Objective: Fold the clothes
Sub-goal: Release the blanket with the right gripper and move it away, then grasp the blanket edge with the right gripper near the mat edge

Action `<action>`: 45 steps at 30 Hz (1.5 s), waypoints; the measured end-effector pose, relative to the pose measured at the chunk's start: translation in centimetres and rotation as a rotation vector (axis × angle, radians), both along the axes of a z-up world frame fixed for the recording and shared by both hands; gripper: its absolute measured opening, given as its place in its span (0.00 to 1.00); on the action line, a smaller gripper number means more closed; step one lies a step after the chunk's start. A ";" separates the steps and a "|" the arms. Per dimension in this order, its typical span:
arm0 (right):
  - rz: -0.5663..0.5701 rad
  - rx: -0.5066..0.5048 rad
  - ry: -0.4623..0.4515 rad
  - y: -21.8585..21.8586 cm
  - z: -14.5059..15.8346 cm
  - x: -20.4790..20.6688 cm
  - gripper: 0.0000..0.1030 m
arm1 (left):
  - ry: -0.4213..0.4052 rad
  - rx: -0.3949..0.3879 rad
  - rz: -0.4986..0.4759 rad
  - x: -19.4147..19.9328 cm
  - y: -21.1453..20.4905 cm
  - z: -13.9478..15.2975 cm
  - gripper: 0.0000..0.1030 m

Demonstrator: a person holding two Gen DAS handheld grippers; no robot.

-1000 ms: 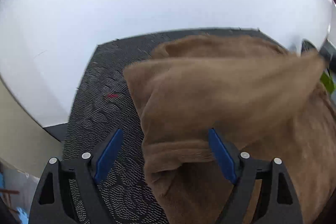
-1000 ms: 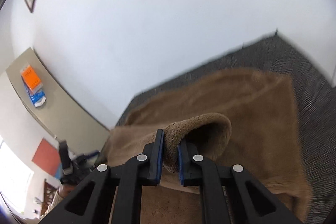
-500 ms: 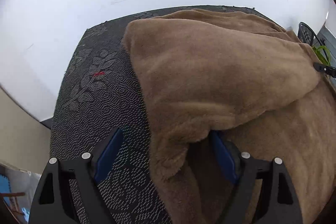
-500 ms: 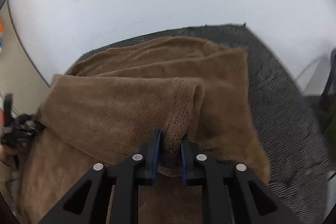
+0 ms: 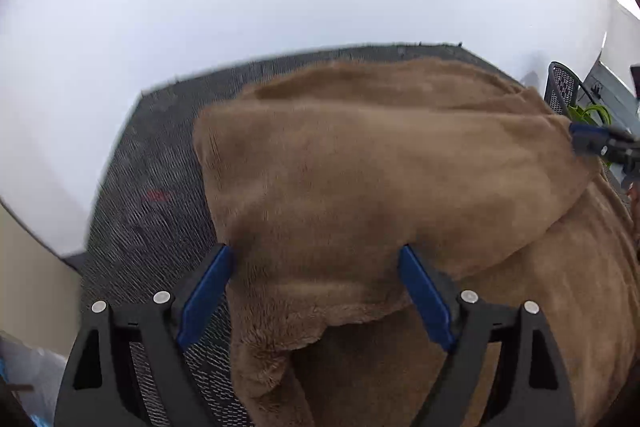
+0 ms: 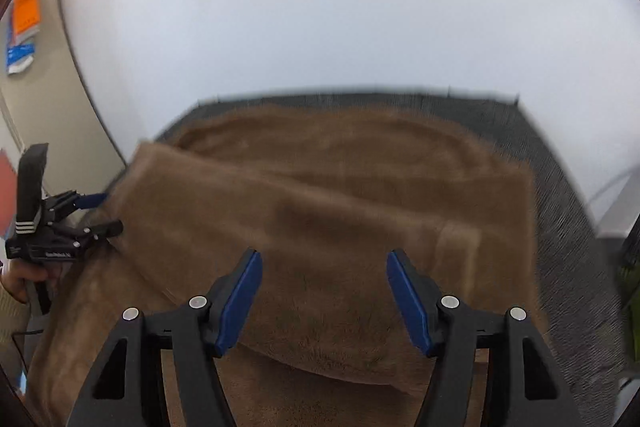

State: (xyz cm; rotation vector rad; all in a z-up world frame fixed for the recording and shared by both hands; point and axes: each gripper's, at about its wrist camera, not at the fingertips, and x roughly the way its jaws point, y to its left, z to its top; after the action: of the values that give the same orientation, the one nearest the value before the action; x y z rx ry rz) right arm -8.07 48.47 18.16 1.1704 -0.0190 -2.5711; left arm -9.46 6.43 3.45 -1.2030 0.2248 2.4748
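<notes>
A brown fleece garment (image 5: 380, 187) lies on a dark patterned mat (image 5: 160, 167), with one flap folded over its lower layer. My left gripper (image 5: 314, 253) stands wide open at the fold's near left corner; the cloth lies loosely between its fingers. In the right wrist view the same garment (image 6: 320, 195) lies flat under my right gripper (image 6: 324, 255). Its jaws are opening and the pads are clear of the cloth. The right gripper (image 5: 596, 143) shows at the garment's right edge, and the left gripper (image 6: 104, 215) at its left edge.
A white wall stands behind the mat (image 6: 568, 227). A black mesh basket (image 5: 562, 91) with something green beside it stands past the right edge. Orange and blue papers (image 6: 26, 11) hang on a beige panel at left. A hand (image 6: 16, 279) holds the left gripper.
My right gripper carried the pinched cloth edge down onto the garment and opened, letting it go. The flap now lies flat. The left gripper has stayed open.
</notes>
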 end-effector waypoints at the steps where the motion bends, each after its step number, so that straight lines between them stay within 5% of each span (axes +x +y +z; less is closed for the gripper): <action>1: 0.011 0.017 -0.041 -0.1 -1.0 -0.3 0.65 | -0.023 0.001 0.007 -0.1 -0.4 -0.5 0.89; 4: 0.050 0.089 -0.044 -0.7 -2.4 -0.2 0.65 | -0.075 0.079 0.031 -0.4 -2.0 -1.3 0.95; 9: 0.059 0.131 -0.108 -1.3 -1.8 -1.3 0.67 | -0.047 0.050 0.028 0.0 -1.5 -0.9 0.95; 13: 0.092 -0.005 -0.103 -3.0 2.7 -3.8 0.70 | -0.010 0.011 0.020 1.1 -1.0 -0.3 0.95; 16: 0.168 -0.175 -0.092 -6.7 7.2 -7.7 1.00 | 0.005 0.002 -0.024 2.0 -0.5 0.4 0.96; 22: 0.314 -0.485 -0.451 -17.8 8.3 -17.2 1.00 | -0.009 0.061 -0.059 2.2 -0.4 0.2 0.98; 26: 0.295 -0.434 -0.662 -24.6 4.5 -21.6 1.00 | -0.036 0.053 -0.053 2.1 0.0 -0.3 0.98; 29: 0.320 -0.317 -0.733 -28.0 1.9 -21.8 1.00 | -0.035 0.031 -0.060 2.3 0.4 -0.5 0.99; 36: 0.455 0.065 -0.721 -34.0 -1.9 -20.5 0.99 | -0.032 -0.003 -0.070 2.3 1.2 -0.7 0.99; 37: 0.455 0.109 -0.732 -34.5 -2.6 -20.4 0.96 | -0.031 -0.005 -0.071 2.3 1.2 -0.8 0.99; 39: 0.458 0.186 -0.754 -35.5 -3.8 -20.2 0.73 | -0.030 -0.009 -0.071 2.3 1.3 -0.8 0.99; 42: 0.485 0.289 -0.727 -36.6 -4.7 -19.9 0.52 | -0.031 -0.014 -0.074 2.4 1.4 -1.0 0.99; 45: 0.471 0.266 -0.683 -36.4 -4.0 -20.5 0.24 | -0.037 -0.015 -0.075 2.3 1.4 -1.1 0.99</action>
State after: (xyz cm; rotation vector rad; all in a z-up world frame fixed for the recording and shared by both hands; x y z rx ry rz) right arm -28.52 12.06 14.20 1.8383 0.4021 -1.7166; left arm -7.11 7.85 2.33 -1.2232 0.2742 2.3883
